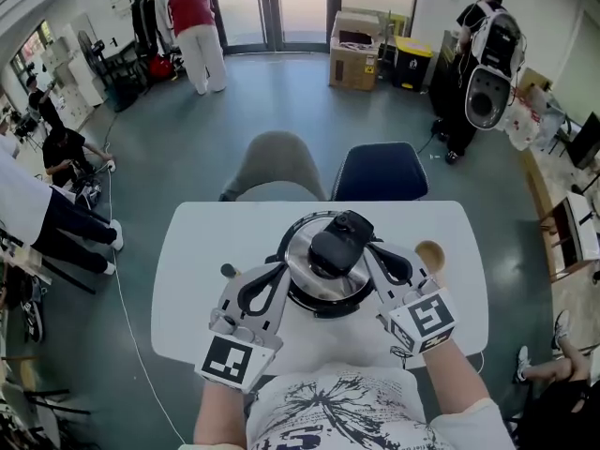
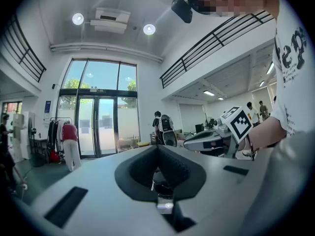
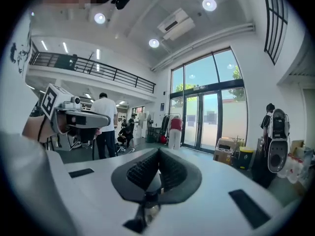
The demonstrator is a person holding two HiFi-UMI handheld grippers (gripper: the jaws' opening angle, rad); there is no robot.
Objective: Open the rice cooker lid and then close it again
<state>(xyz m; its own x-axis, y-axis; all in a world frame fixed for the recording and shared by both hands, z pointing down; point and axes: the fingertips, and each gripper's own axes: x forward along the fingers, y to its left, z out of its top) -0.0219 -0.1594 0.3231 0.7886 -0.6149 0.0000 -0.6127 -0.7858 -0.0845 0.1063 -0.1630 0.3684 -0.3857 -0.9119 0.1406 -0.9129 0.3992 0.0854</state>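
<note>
We find the rice cooker (image 1: 326,268) at the middle of the white table (image 1: 187,279). Its round silver lid (image 1: 305,265) faces up at us inside a dark rim, and a bulky black handle (image 1: 342,242) sits over the lid's 1 o'clock side. The lid hides the pot from above, so we cannot tell what is inside, or whether the lid is latched or partly raised.

The left gripper (image 1: 278,270) sits at the cooker's 8 o'clock and the right gripper (image 1: 372,251) at its 4 o'clock, both close against it. In their own views each has its jaws pressed together with nothing between them.

A wooden spoon (image 1: 429,256) lies at the cooker's 3 o'clock, just beside the right gripper. On the floor at 12 o'clock, a cardboard box (image 1: 354,50) stands with its flaps up, its contents unclear to us. At its 3 o'clock is a black bin (image 1: 411,62) with a yellow lid
</note>
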